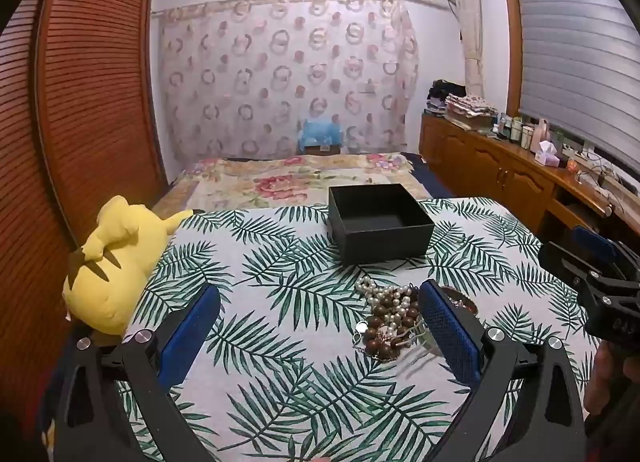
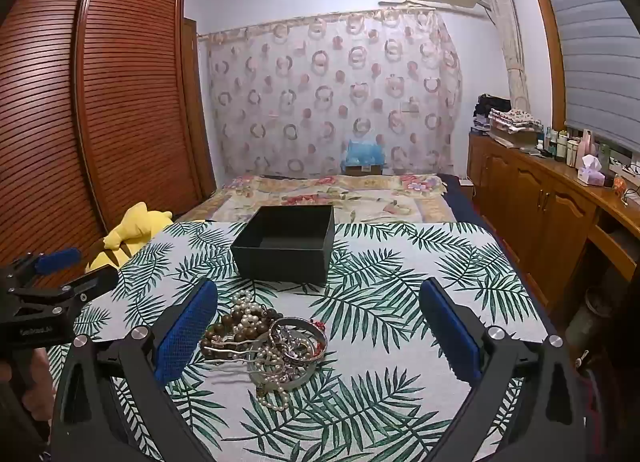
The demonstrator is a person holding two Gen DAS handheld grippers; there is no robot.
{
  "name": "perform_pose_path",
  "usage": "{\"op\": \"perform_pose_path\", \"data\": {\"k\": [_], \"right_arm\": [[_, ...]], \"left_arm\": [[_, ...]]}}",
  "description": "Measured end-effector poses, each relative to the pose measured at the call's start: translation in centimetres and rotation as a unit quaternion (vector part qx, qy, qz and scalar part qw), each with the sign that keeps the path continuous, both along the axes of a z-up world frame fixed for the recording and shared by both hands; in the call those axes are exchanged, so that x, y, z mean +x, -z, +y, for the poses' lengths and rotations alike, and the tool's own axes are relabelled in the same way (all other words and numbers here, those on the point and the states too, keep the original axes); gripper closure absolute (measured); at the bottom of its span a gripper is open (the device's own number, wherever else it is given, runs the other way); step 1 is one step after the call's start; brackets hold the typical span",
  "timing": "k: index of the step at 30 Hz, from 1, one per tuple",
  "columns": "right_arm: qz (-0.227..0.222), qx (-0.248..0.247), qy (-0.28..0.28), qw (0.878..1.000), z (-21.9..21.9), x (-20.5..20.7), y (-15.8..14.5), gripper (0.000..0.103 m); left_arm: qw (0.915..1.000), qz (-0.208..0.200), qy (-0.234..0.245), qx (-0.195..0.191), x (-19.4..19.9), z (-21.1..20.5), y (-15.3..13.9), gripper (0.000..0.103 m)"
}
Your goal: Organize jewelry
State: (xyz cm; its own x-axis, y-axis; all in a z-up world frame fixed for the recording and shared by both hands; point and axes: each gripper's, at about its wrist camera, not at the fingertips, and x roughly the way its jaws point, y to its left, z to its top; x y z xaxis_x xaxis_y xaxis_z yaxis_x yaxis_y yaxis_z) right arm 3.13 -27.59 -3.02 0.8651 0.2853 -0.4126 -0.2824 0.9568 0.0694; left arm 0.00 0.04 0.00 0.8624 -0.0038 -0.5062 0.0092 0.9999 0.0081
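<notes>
Both grippers, the left gripper (image 1: 320, 336) and right gripper (image 2: 318, 332), hang wide open and hold nothing. Tangled jewelry (image 2: 266, 340) lies mid-table (image 2: 400, 302); an empty black box (image 2: 286, 242) waits near the far edge. Sorting hasn't started. Next, pinch one piece gently.

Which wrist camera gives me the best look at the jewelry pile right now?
The right wrist view: the jewelry pile lies whole between the open fingers, with beads, pearls and bangles all visible. In the left wrist view the pile is partly hidden behind that gripper's right finger.
</notes>
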Motion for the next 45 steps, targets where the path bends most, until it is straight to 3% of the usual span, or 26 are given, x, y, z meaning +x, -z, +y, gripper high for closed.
{"op": "perform_pose_path", "data": {"k": [45], "right_arm": [[0.002, 0.002, 0.000, 1.000, 0.07, -0.08, -0.08, 0.002]], "left_arm": [[1.0000, 0.000, 0.002, -0.003, -0.08, -0.45, 0.12, 0.007]]}}
